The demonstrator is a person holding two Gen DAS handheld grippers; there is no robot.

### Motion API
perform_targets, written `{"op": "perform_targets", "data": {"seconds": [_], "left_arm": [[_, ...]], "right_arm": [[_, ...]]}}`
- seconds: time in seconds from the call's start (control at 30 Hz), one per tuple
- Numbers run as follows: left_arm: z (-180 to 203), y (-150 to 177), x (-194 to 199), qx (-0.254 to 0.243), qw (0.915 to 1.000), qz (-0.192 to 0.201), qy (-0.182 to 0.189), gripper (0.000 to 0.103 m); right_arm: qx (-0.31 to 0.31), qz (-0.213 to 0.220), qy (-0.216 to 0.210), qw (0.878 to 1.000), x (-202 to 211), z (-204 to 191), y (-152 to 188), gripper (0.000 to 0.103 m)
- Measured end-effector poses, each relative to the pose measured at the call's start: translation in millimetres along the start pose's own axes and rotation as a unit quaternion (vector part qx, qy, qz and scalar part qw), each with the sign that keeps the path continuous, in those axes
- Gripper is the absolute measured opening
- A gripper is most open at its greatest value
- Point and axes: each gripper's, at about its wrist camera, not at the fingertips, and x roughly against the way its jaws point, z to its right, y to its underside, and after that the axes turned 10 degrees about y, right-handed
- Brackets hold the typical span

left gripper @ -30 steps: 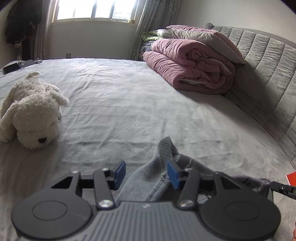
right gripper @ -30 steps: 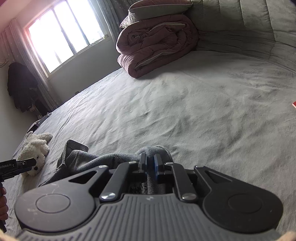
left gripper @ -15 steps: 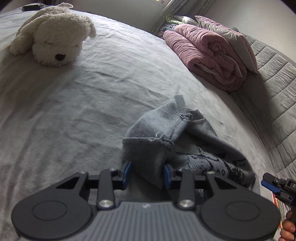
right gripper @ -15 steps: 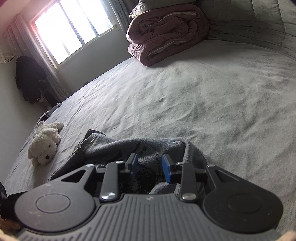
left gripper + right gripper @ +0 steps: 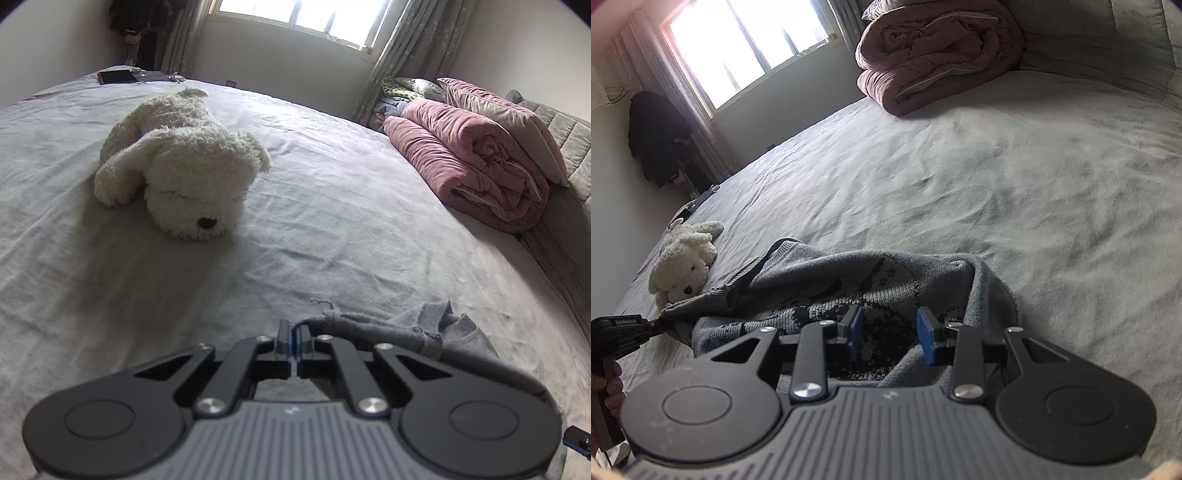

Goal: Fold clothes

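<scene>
Left tool (image 5: 294, 338) pinches sweater (image 5: 827, 284) hem (right tool (image 5: 891, 338) gapes).

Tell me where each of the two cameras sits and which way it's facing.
Left wrist: on the left gripper, low over the bed, facing the window past the plush dog; jaws shut on the grey sweater.
Right wrist: on the right gripper, jaws open over the sweater, looking across the bed; a hand shows at the left edge.
Shared: sweater, plush dog, pink quilt, window.
</scene>
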Motion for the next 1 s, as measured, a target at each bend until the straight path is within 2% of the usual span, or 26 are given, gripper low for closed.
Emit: {"op": "perform_targets", "data": {"seconds": [0.13, 0.3, 0.6, 0.77, 0.9, 1.0], "left_arm": [[-1, -26, 0, -0.054, 0.9976, 0.014, -0.042, 0.002], [0, -45, -8, -0.091, 0.9920, 0.020, -0.085, 0.002], [-19, -77, -35, -0.065, 0.9880, 0.026, -0.137, 0.002], [-24, -71, -44, -0.033, 0.9926, 0.015, -0.116, 0.004], [-17, -60, -42, -0.038, 0.9924, 0.015, -0.116, 0.011], [-16, -53, -34, -0.035, 0.9921, 0.016, -0.119, 0.020]], "right_arm": [[0.007, 0.000, 0.000, 1.000, -2, -3, 1, 0.037], [0.015, 0.000, 0.000, 1.000, -4, -7, 2, 0.037], [0.030, 0.000, 0.000, 1.000, -9, -15, 5, 0.040], [0.028, -0.001, -0.004, 1.000, -12, -16, 4, 0.041], [0.029, -0.002, -0.007, 1.000, -11, -17, 4, 0.041], [0.028, 0.000, -0.009, 1.000, -9, -18, 4, 0.041]]}}
